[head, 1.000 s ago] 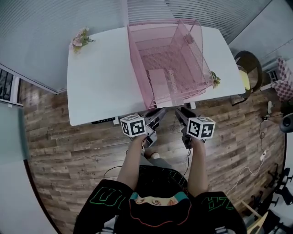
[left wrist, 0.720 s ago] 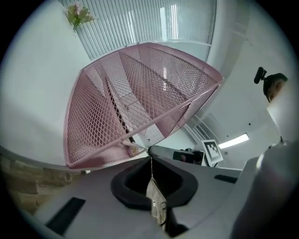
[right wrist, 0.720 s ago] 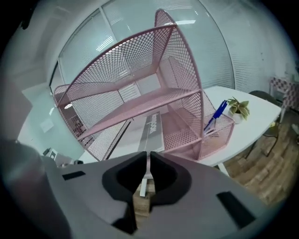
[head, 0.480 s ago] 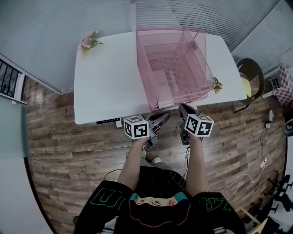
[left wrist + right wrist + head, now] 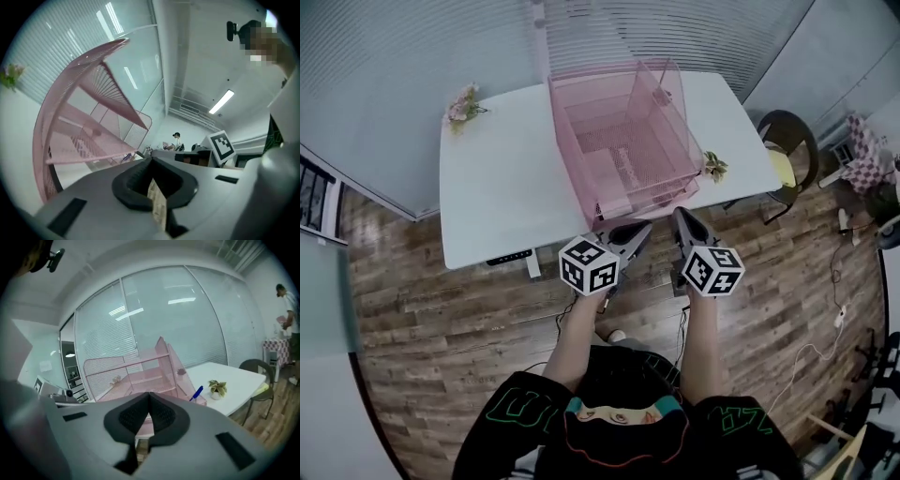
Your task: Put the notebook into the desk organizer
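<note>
Left tool (image 5: 639, 228): clenched, jaws together, nothing between them. Right tool (image 5: 682, 216): likewise clenched and empty. Both hang just off the near edge of the worktop (image 5: 497, 178), tips pointing at the pink mesh organizer (image 5: 570, 150) directly ahead of them and close to its front lower rim.

Notebook (image 5: 611, 171): a pale flat rectangle with a dotted edge lies in the organizer's bottom section, ahead of the left tool. This is judged to be the notebook, already placed. Whether it sits fully inside or overhangs the front cannot be told.

Risks noted:
- The tips are near the organizer's front. A forward swing of either tool would likely strike the light mesh frame and slide or tip it, shifting the notebook.
- A blue pen (image 5: 197, 393) and a small potted plant (image 5: 216, 388) stand ahead and to the right of the right tool, and a sideways sweep could knock them over.
- If the notebook needs correcting, neither tool can grip until its jaws part.
</note>
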The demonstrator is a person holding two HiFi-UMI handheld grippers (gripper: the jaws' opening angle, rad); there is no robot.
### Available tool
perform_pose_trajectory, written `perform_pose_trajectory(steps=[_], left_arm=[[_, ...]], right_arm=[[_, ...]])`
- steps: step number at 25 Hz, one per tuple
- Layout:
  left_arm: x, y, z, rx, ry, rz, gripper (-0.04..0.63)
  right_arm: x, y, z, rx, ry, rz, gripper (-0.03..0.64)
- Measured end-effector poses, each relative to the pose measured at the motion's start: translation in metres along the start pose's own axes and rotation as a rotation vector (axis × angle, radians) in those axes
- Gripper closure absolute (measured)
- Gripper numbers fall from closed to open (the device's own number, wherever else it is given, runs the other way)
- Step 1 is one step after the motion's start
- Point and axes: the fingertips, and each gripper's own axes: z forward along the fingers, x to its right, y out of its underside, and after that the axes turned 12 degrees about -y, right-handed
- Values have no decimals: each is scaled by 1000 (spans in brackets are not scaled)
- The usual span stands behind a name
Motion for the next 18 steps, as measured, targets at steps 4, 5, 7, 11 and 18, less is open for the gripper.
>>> perform_pose_trajectory(steps=[4,5,7,11,18], left_arm=[[13,-24,4,64,-87,121,601],[14,-32,4,83,-115,147,601],[17,-46,4,120,-171,191,601],[31,-70,8,191,-216,258,601],[51,-94,8,270,-273,331,601]], right_arm=[[5,-20,-31,48,75,-103,614],[5,-27,-39,64,98,-132,614],[6,-39,-53,90,139,-192,614],[13,-65,-81,153,201,-259,614],[13,-94,-114,231,216,-302,614]])
